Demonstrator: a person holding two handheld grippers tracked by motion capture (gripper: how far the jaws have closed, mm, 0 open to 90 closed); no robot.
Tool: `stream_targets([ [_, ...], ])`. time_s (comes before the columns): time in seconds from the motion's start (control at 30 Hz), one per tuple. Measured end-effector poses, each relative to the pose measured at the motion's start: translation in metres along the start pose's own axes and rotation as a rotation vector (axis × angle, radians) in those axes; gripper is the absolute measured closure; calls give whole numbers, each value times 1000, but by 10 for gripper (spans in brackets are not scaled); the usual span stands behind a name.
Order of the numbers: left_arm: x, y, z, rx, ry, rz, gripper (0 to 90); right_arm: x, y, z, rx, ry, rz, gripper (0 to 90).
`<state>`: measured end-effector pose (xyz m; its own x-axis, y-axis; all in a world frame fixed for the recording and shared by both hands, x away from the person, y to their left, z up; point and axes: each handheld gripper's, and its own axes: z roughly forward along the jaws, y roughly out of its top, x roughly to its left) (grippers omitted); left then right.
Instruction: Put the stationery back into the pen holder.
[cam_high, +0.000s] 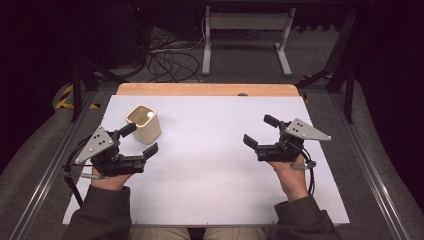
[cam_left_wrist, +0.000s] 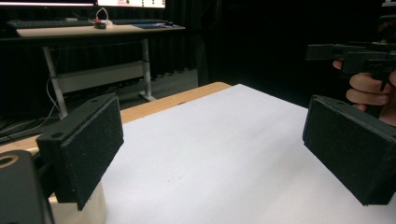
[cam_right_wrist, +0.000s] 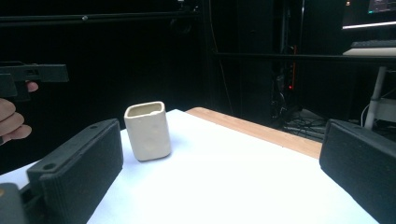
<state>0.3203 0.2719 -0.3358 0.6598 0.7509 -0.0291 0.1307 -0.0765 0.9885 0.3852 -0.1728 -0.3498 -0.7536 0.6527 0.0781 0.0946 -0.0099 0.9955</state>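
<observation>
A cream square cup (cam_high: 143, 125) stands upright on the white table top (cam_high: 210, 165) at the far left, with a small white ball (cam_high: 150, 114) inside it. My left gripper (cam_high: 140, 140) is open just in front of the cup, its far jaw close beside the cup's wall. In the left gripper view the jaws (cam_left_wrist: 215, 140) stand wide apart over bare table, and the cup's base (cam_left_wrist: 79, 212) peeks out under the left pad. My right gripper (cam_high: 261, 131) is open at the right, holding nothing. The right gripper view (cam_right_wrist: 219, 163) looks across at the cup (cam_right_wrist: 147, 130).
A wooden strip (cam_high: 207, 89) runs along the table's far edge. Beyond it on the floor are a white desk frame (cam_high: 245, 30) and loose cables (cam_high: 170, 60). Metal rails (cam_high: 372, 170) flank the table. A desk with a keyboard (cam_left_wrist: 51, 23) stands farther back.
</observation>
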Motion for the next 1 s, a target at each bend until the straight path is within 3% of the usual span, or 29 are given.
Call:
stream_targets([
  [0.63, 1, -5, 0, 10, 13, 1, 61, -13, -9, -30, -12, -39, 16, 3],
  [1.0, 2, -7, -1, 16, 16, 1, 60, -9, -8, -29, -10, -27, 5, 3],
])
